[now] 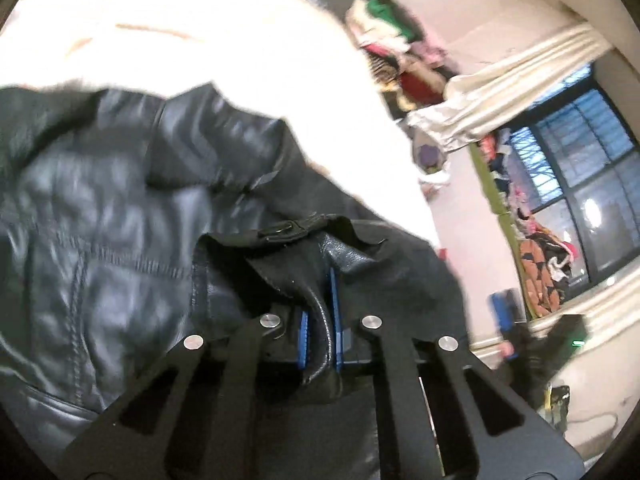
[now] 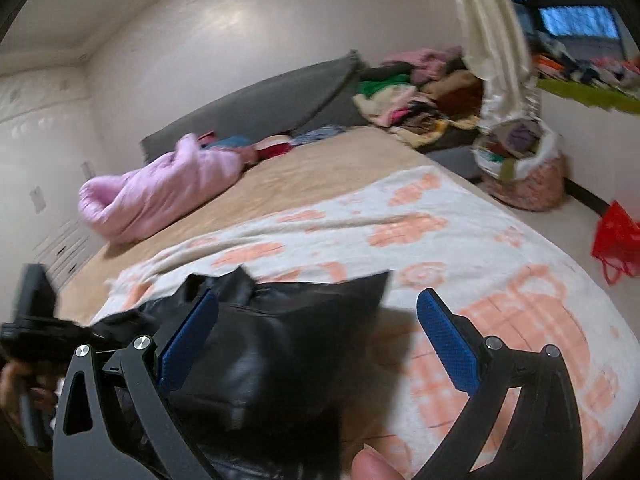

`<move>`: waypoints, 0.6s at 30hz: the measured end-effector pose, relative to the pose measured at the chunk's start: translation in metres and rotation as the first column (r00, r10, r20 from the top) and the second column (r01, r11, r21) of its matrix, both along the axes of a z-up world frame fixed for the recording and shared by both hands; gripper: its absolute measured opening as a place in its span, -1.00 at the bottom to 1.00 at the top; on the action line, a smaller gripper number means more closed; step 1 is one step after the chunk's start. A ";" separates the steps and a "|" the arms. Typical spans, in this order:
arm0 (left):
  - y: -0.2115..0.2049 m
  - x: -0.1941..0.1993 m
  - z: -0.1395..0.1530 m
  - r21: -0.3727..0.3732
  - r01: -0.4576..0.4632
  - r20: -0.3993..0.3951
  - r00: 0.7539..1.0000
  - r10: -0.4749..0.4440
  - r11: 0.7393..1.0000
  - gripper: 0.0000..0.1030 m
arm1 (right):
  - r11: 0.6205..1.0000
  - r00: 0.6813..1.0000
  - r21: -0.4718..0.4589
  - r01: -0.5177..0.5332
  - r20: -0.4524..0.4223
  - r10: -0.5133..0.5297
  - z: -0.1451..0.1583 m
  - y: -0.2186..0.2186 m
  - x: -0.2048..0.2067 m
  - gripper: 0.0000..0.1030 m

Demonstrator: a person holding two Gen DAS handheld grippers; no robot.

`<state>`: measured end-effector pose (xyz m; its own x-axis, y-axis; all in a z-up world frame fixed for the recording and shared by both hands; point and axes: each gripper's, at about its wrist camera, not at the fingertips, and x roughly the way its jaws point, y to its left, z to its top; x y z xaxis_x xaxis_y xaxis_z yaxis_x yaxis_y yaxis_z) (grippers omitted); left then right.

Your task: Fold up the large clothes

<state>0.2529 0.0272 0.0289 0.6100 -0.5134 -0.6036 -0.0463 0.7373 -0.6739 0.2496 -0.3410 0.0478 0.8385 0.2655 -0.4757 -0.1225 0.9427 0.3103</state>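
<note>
Right now your left gripper [image 1: 320,320] is clamped on a fold of the black leather jacket [image 1: 120,208]; the blue pads are nearly together with the leather edge pinched between them. From the left wrist view the jacket fans out to the left of the fingers, stitched seams and a zipper pull [image 1: 282,229] visible just ahead of the tips, over a pale blanket [image 1: 240,40] that is blown out by glare.

Your right gripper [image 2: 316,332] is wide open and holds nothing. Its left pad [image 2: 188,336] sits against the jacket [image 2: 280,340]; the right pad [image 2: 448,344] is apart from it, over the blanket [image 2: 460,232], white with orange print. The jacket lies at the near edge of the bed [image 2: 320,164], partly between the open fingers, with one corner sticking up toward the blanket.

A fingertip [image 2: 372,466] shows at the bottom of the right wrist view. Your left gripper [image 2: 36,332] shows at the far left there, blurred.

Elsewhere: a pink quilted coat [image 2: 160,192] is on the tan sheet, well apart from the jacket, a clothes pile [image 2: 420,96] is by the grey headboard [image 2: 260,100], and a red bag [image 2: 616,236] is on the floor.
</note>
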 end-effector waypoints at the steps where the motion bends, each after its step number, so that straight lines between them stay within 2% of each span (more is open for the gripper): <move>1: 0.002 0.000 0.020 0.007 0.003 0.040 0.999 -0.003 1.000 -0.95 | 1.000 1.000 0.013 0.017 -0.009 -0.017 -0.002 -0.005 0.001 0.91; 6: 0.006 -0.007 0.094 0.077 -0.003 0.203 0.979 -0.013 0.997 -0.95 | 0.995 0.995 0.053 0.086 -0.059 -0.083 -0.014 -0.018 0.009 0.91; 9: 0.013 -0.019 0.128 0.161 -0.040 0.289 0.957 -0.008 0.986 -0.95 | 0.995 0.992 0.049 0.089 -0.089 -0.084 -0.021 -0.017 0.013 0.91; 13: 0.036 -0.039 0.120 0.192 -0.099 0.288 0.957 0.041 0.976 -0.95 | 0.997 0.990 0.016 0.076 -0.122 -0.074 -0.030 -0.009 0.019 0.91; 15: 0.050 -0.048 0.104 0.197 -0.144 0.265 0.960 0.089 0.970 -0.95 | 0.997 0.988 -0.013 0.072 -0.137 -0.073 -0.034 -0.003 0.023 0.91; 18: 0.070 -0.058 0.066 0.217 -0.188 0.196 0.970 0.146 0.958 -0.95 | 0.996 0.983 -0.063 0.067 -0.167 -0.077 -0.043 0.007 0.028 0.91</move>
<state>0.1945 0.0975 0.0946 0.7822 -0.2534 -0.5692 -0.0786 0.8662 -0.4935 0.2773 -0.3344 0.0050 0.7606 0.1757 -0.6249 -0.0038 0.9639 0.2664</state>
